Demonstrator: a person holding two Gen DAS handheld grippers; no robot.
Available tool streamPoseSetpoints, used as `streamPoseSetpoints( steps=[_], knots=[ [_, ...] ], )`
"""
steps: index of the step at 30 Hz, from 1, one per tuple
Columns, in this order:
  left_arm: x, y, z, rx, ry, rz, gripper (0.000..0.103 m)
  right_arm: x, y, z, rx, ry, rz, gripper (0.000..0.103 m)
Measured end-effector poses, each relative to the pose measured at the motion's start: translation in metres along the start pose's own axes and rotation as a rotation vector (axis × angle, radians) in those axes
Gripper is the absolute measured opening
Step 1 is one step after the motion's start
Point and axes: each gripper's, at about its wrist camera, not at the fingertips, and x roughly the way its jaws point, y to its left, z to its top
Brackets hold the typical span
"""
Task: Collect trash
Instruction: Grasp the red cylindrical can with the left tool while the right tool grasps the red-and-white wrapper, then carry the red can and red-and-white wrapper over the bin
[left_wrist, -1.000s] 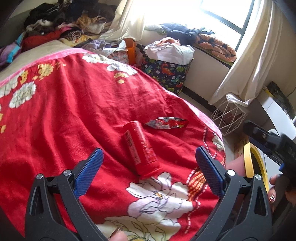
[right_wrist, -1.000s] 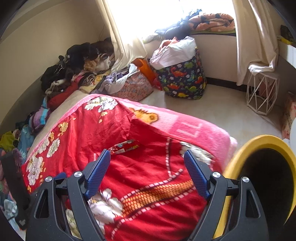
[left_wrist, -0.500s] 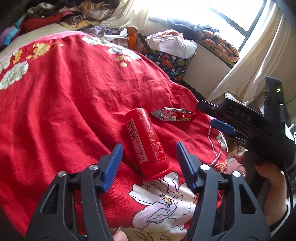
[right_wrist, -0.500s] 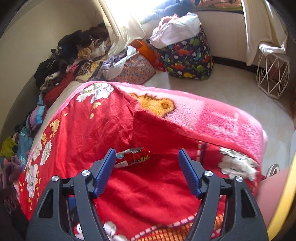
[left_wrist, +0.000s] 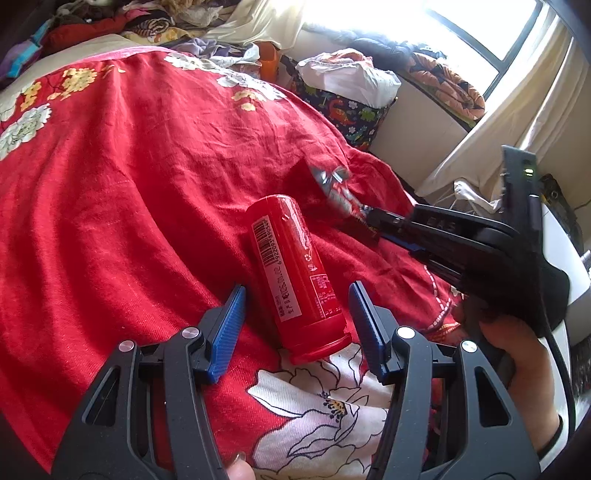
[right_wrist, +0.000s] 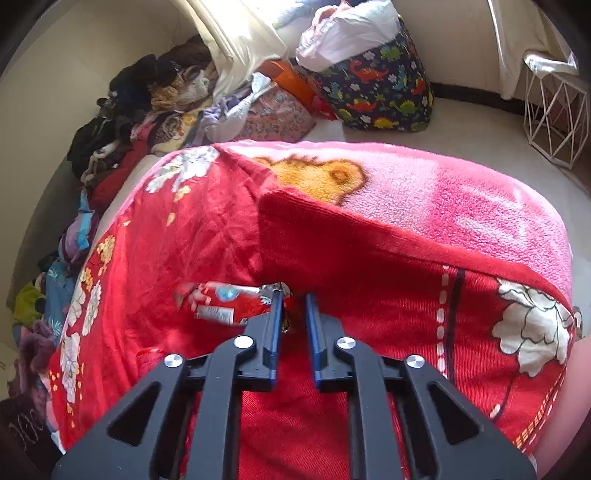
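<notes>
A red cylindrical can (left_wrist: 295, 277) lies on its side on the red floral blanket (left_wrist: 129, 184). My left gripper (left_wrist: 295, 314) is open, its blue pads either side of the can's near end, not touching it. A crumpled red and silver snack wrapper (right_wrist: 225, 302) lies on the blanket beyond the can; it also shows, blurred, in the left wrist view (left_wrist: 338, 188). My right gripper (right_wrist: 293, 306) has closed to a narrow gap on the wrapper's right end. It shows from the side in the left wrist view (left_wrist: 373, 218).
A dinosaur-print fabric bin (right_wrist: 380, 88) stuffed with white cloth stands on the floor past the bed. Clothes are piled along the wall (right_wrist: 147, 110). A white wire basket (right_wrist: 554, 110) stands at the right by the curtain. A pink fleece blanket (right_wrist: 443, 206) covers the bed's end.
My left gripper has narrowed and moved in around the can's near end. My right gripper has swung over the bed and closed on the wrapper's end, and the wrapper has shifted.
</notes>
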Motion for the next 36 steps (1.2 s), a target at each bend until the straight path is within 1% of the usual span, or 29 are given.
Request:
streamPoseSetpoints(
  steps=[5, 10, 14, 20, 22, 32, 36],
  knots=[
    [0.003, 0.002, -0.001, 0.000, 0.010, 0.008, 0.044, -0.027, 0.004, -0.012, -0.016, -0.070, 0.023, 0.009],
    [0.005, 0.003, -0.002, 0.002, 0.022, 0.018, 0.028, -0.060, 0.001, -0.020, -0.008, -0.119, 0.045, 0.009],
    [0.002, 0.003, 0.000, -0.004, 0.026, 0.008, 0.028, -0.089, -0.004, -0.030, 0.000, -0.150, 0.064, 0.009],
    [-0.013, -0.005, 0.003, 0.010, -0.010, -0.009, 0.028, -0.124, -0.010, -0.042, -0.002, -0.195, 0.078, 0.009],
    [-0.019, -0.008, 0.003, 0.015, -0.022, -0.032, 0.028, -0.138, -0.015, -0.045, 0.003, -0.218, 0.075, 0.009],
    [-0.044, -0.056, 0.003, 0.109, -0.074, -0.108, 0.028, -0.190, -0.049, -0.056, 0.042, -0.300, 0.021, 0.009],
    [-0.051, -0.072, 0.003, 0.140, -0.090, -0.125, 0.028, -0.206, -0.064, -0.061, 0.067, -0.322, 0.001, 0.009]
  ],
)
